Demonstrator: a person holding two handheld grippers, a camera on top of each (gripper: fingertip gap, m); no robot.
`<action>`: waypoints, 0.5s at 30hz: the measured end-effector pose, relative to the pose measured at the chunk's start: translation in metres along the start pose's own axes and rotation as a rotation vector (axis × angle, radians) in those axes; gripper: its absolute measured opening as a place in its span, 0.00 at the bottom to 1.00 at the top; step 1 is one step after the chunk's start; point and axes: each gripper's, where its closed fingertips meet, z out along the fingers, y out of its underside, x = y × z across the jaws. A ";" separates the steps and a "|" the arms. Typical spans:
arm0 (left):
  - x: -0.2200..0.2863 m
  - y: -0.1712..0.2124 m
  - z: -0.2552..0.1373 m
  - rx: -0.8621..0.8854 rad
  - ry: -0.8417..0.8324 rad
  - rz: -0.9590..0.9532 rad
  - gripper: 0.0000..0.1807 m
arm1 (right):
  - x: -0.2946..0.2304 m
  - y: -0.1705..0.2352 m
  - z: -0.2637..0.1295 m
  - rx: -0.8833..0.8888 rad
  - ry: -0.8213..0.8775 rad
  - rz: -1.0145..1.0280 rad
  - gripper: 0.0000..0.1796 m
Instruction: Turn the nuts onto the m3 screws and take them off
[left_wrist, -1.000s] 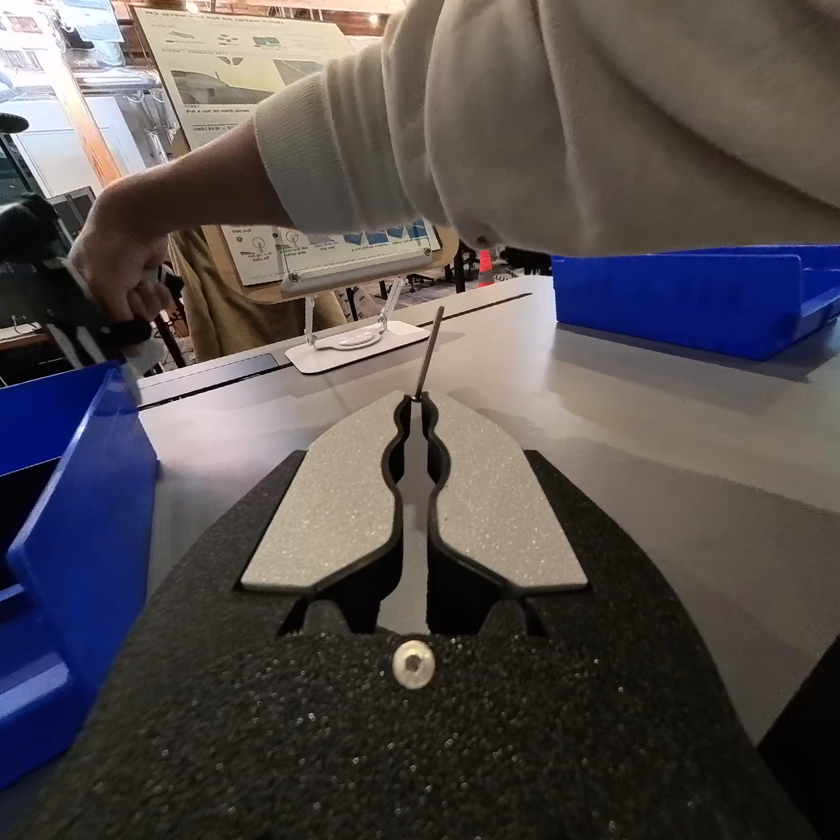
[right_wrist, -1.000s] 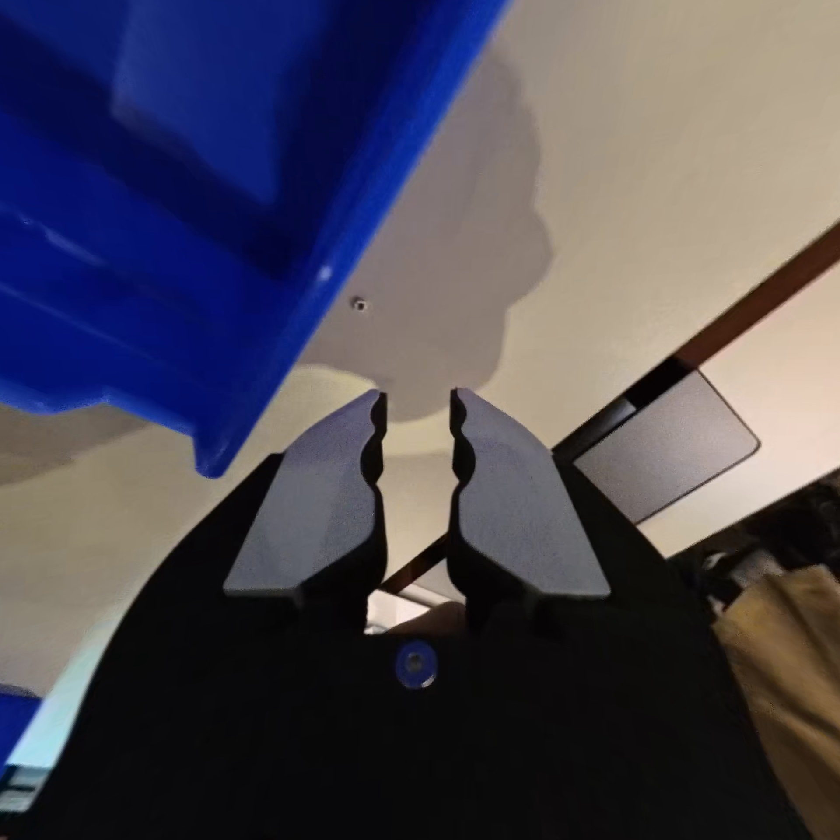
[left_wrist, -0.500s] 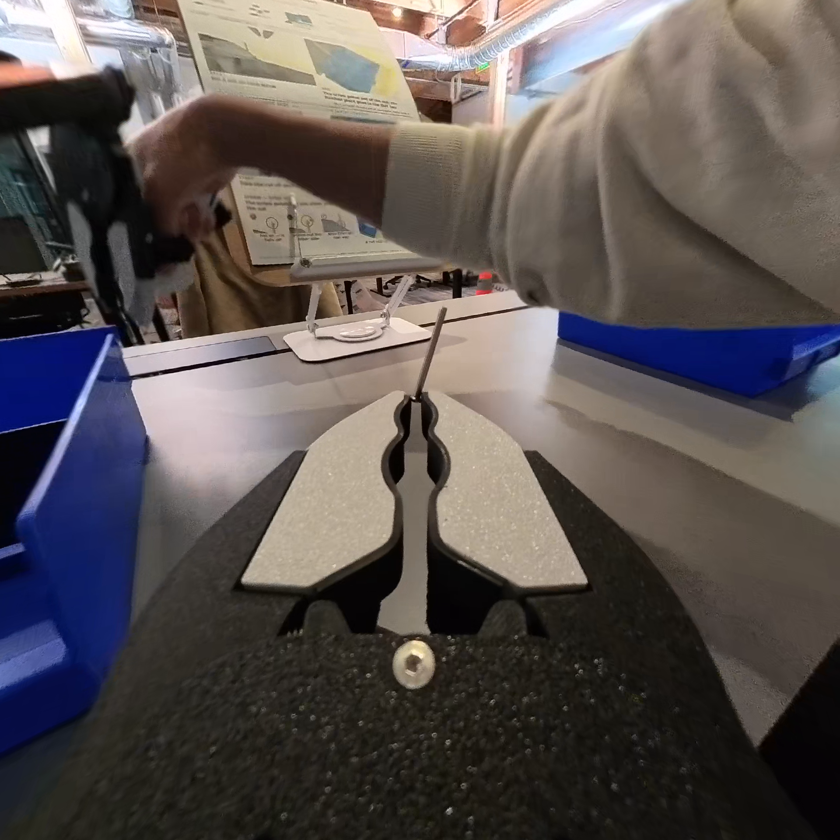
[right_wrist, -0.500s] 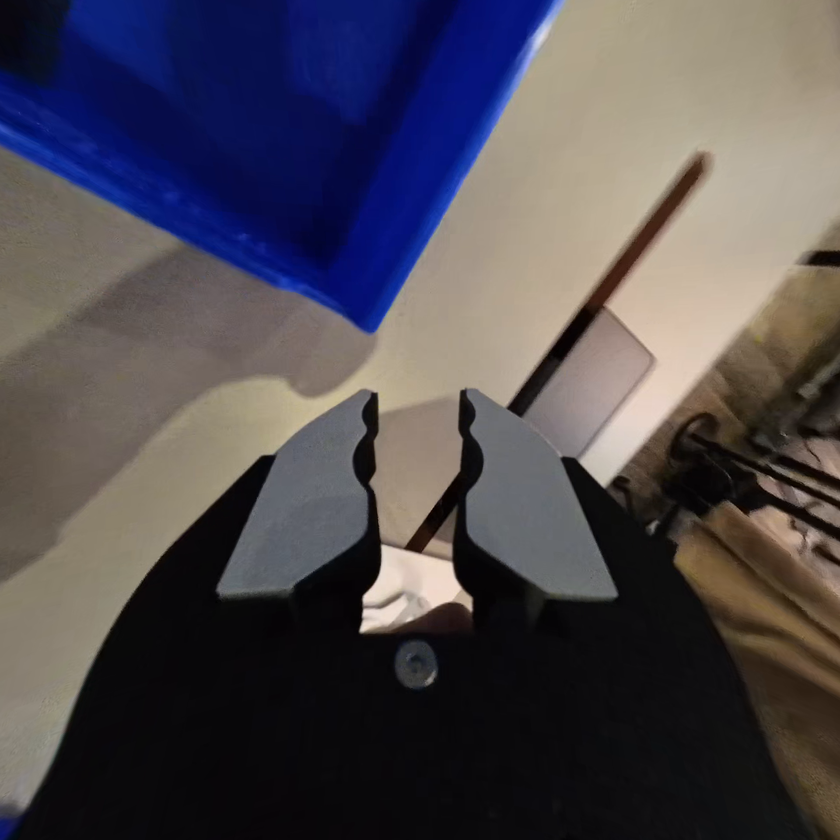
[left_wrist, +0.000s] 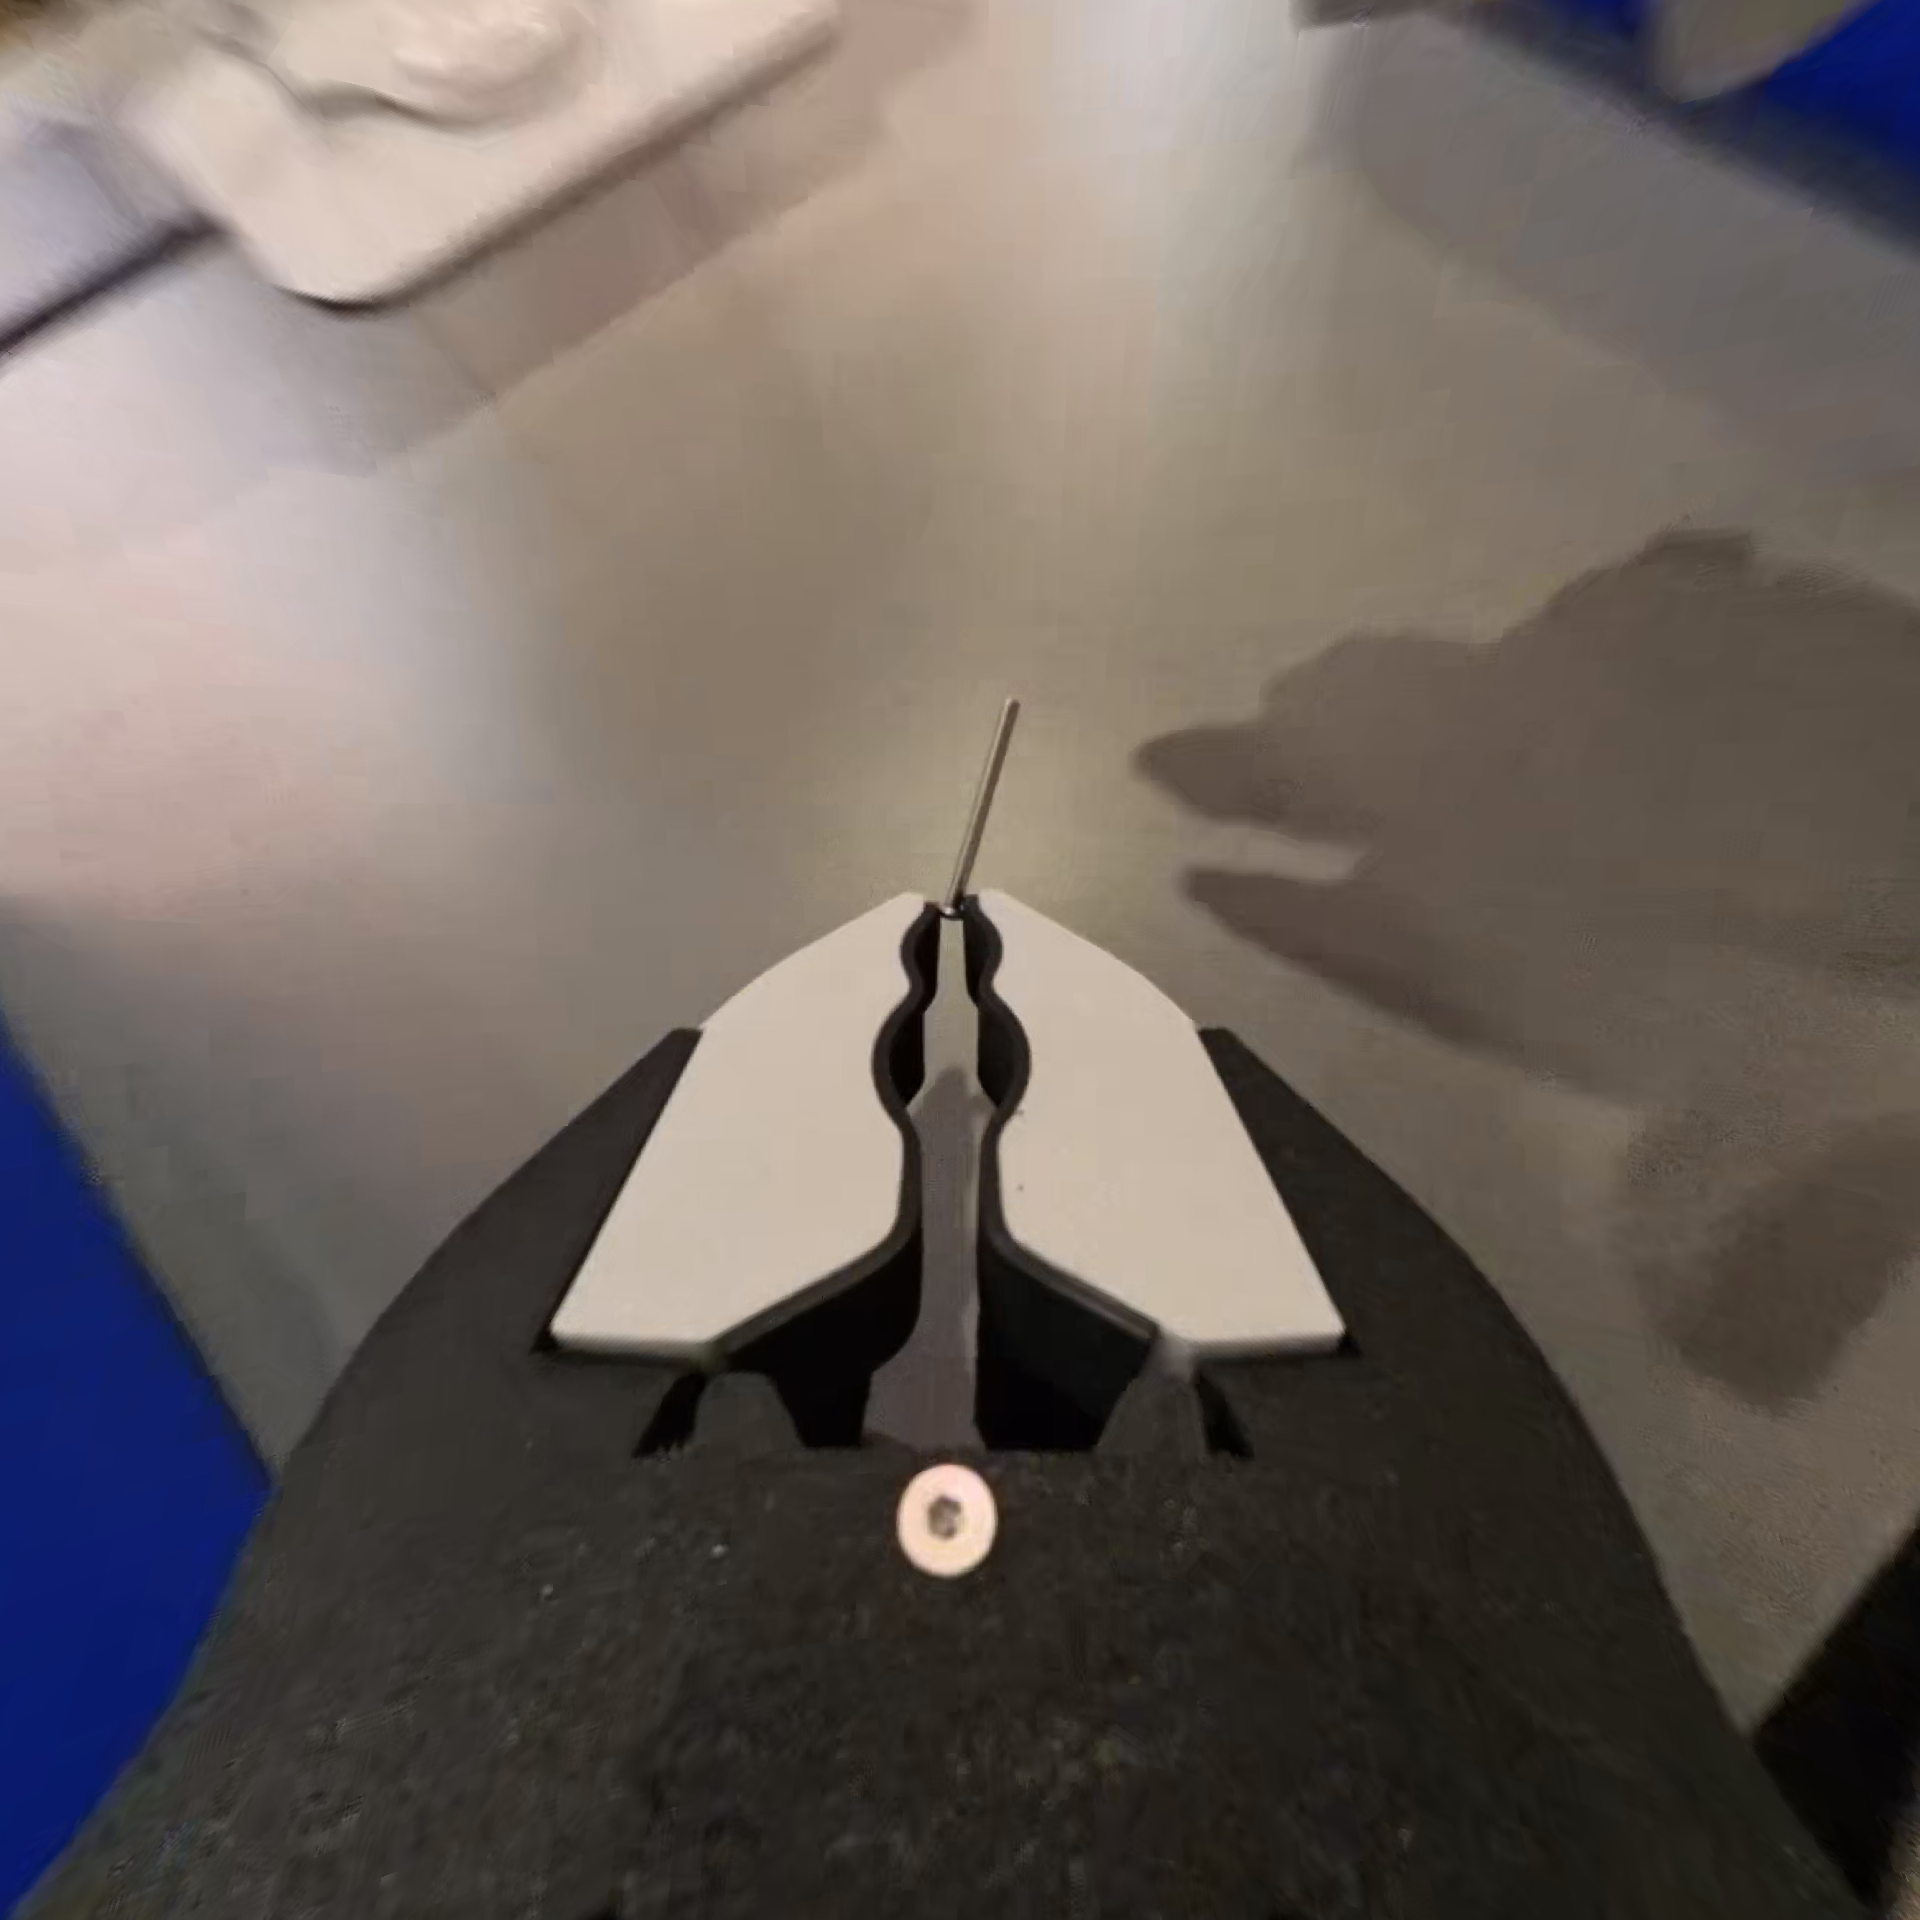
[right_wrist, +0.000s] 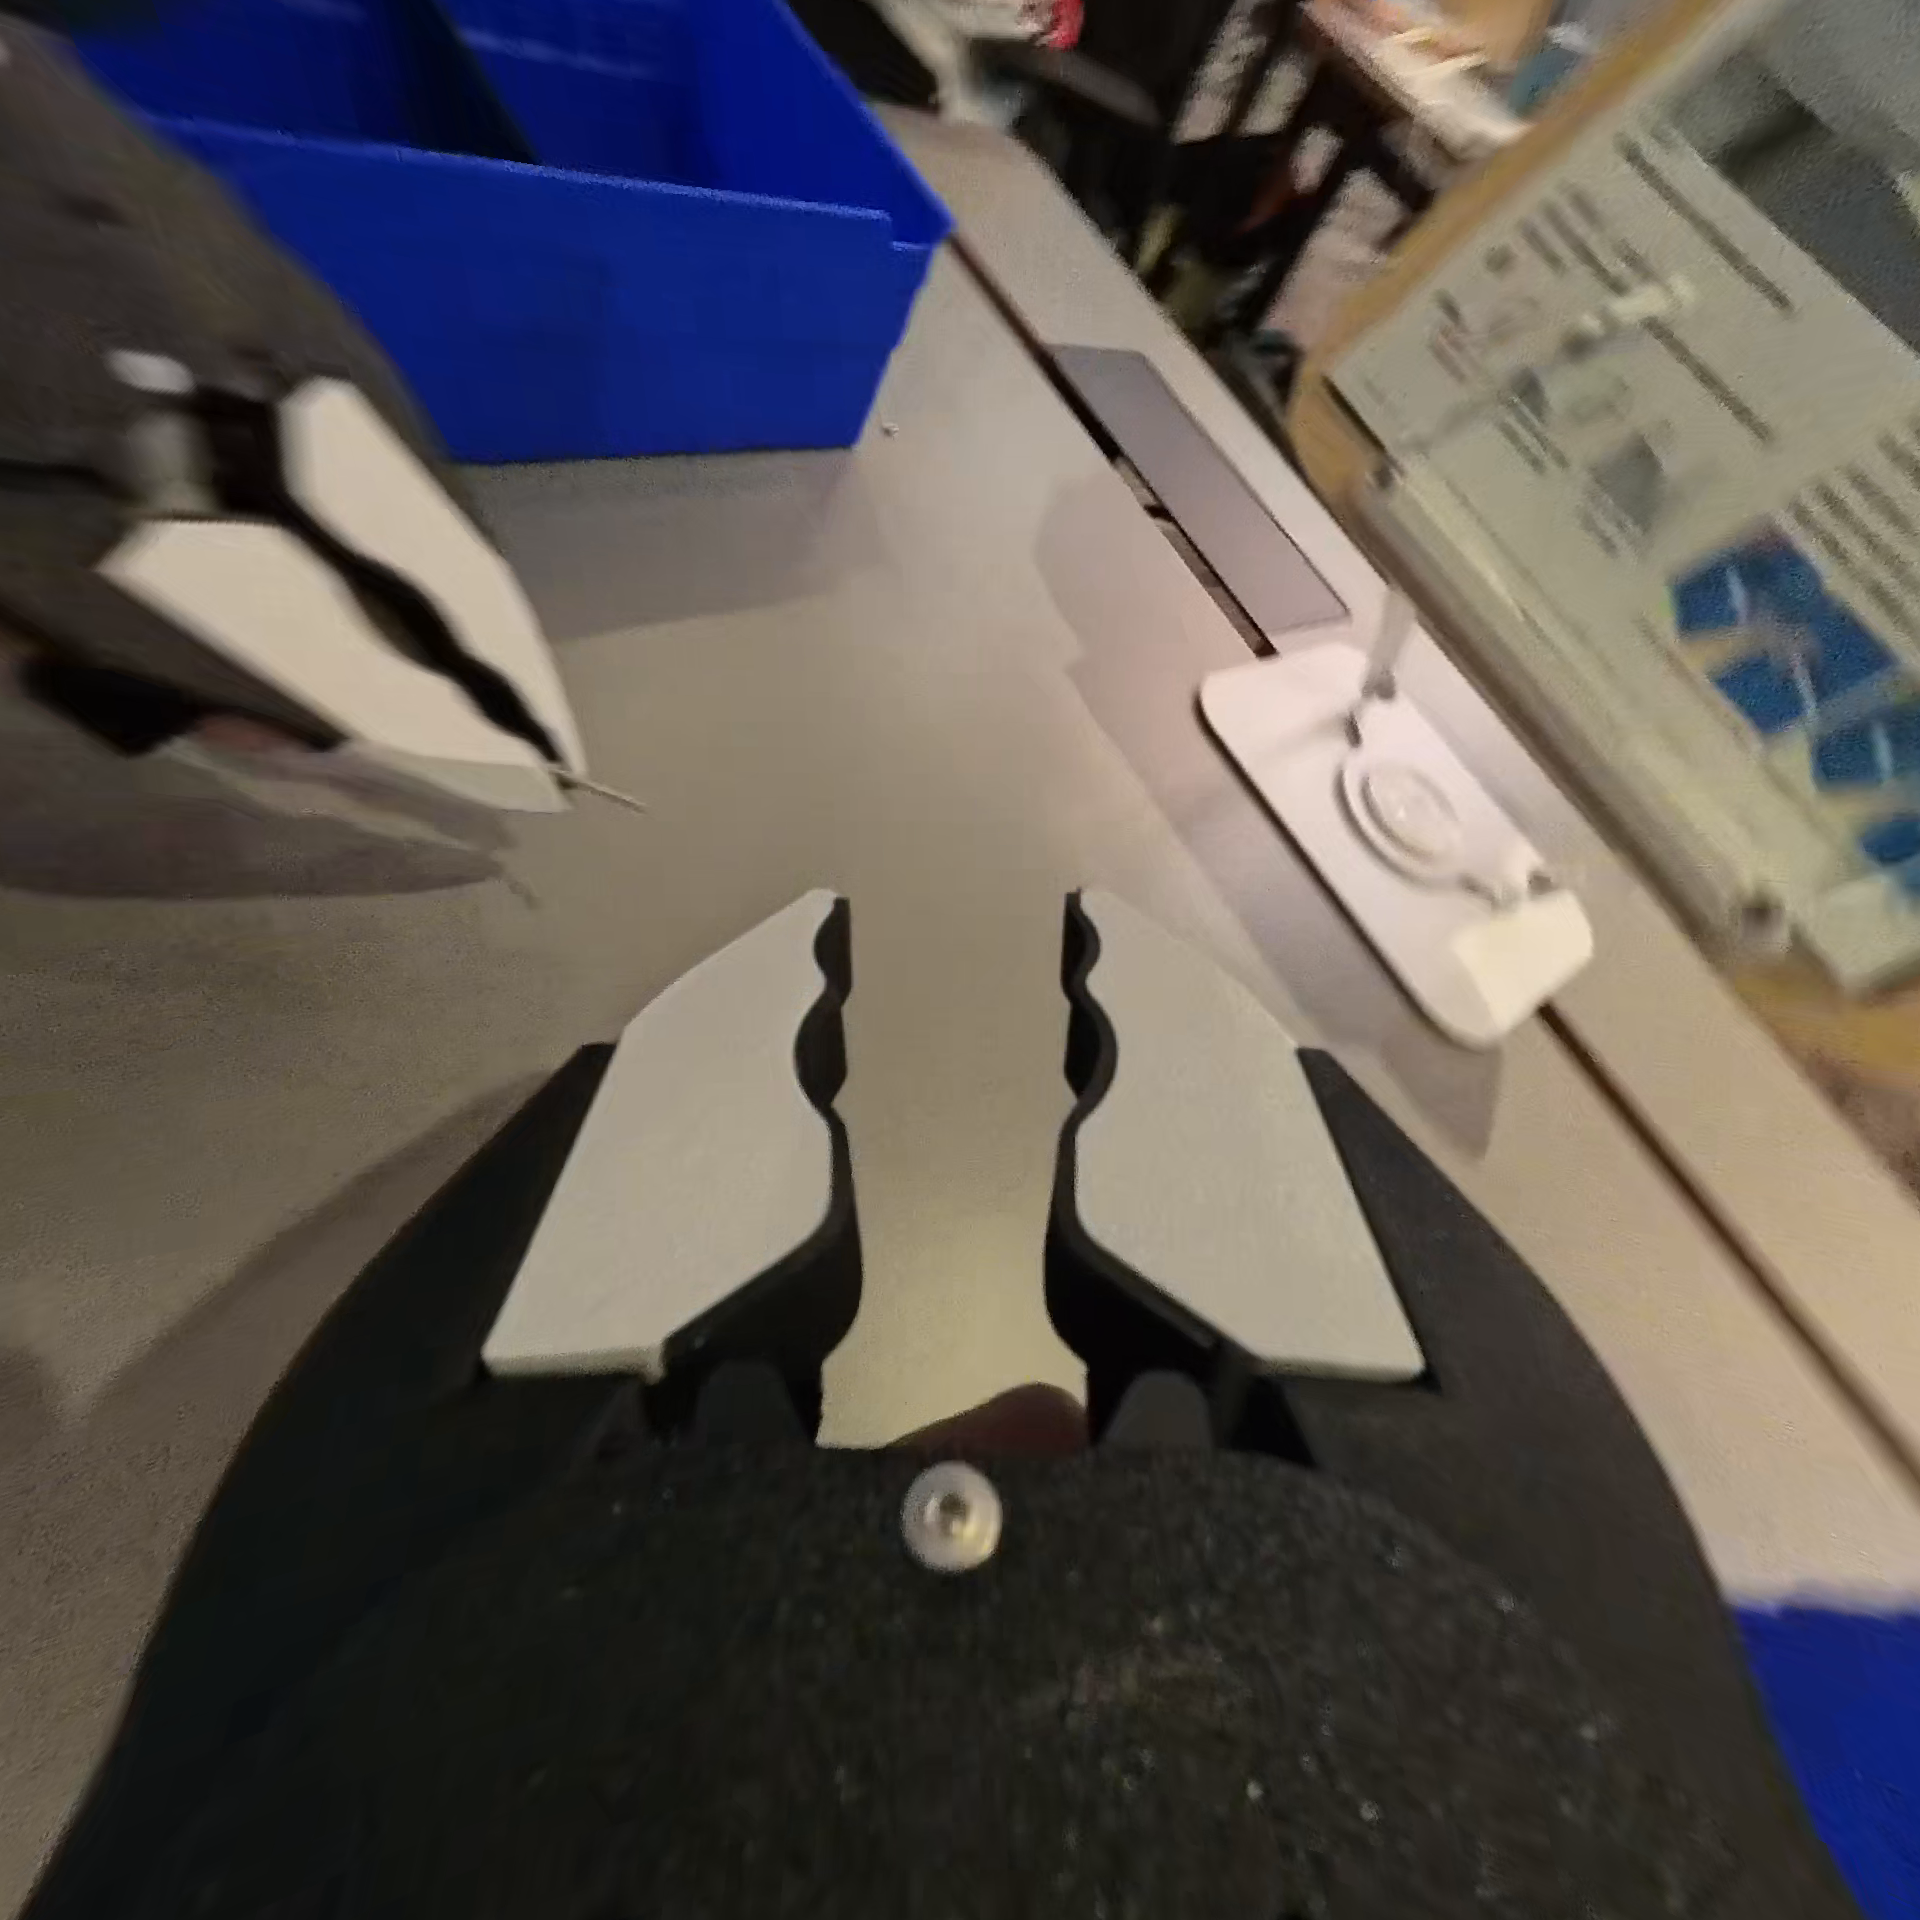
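My left gripper (left_wrist: 953, 906) is shut on a thin m3 screw (left_wrist: 984, 798) that sticks out forward and slightly right from its tips, above the grey table. No nut shows on the screw. In the right wrist view the left gripper (right_wrist: 556, 764) appears at the left, with the screw tip (right_wrist: 608, 795) poking out. My right gripper (right_wrist: 956, 914) is open and empty, held over the bare table, right of and a little nearer than the left gripper. A tiny speck, maybe a nut (right_wrist: 889, 426), lies by the blue bin.
A blue bin (right_wrist: 582, 301) stands at the back left of the table (right_wrist: 831, 644). A white stand base (right_wrist: 1392, 821) carries an instruction card (right_wrist: 1683, 499) at the right. A blue edge (left_wrist: 94, 1299) shows at the left in the left wrist view.
My right gripper has swung away from the blue bin to the middle of the table and opened wider. My left gripper has tilted down toward the table, still holding the screw. The arm has left its view.
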 end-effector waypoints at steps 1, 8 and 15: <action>0.002 0.000 0.010 -0.092 0.039 0.057 0.02 | -0.010 0.011 -0.018 0.052 0.038 0.059 0.22; 0.000 0.020 0.008 -0.393 0.071 0.264 0.02 | -0.083 0.057 -0.107 0.370 0.065 0.361 0.18; 0.015 0.045 0.003 -0.445 0.207 0.257 0.02 | -0.067 0.060 -0.124 0.437 0.122 0.334 0.18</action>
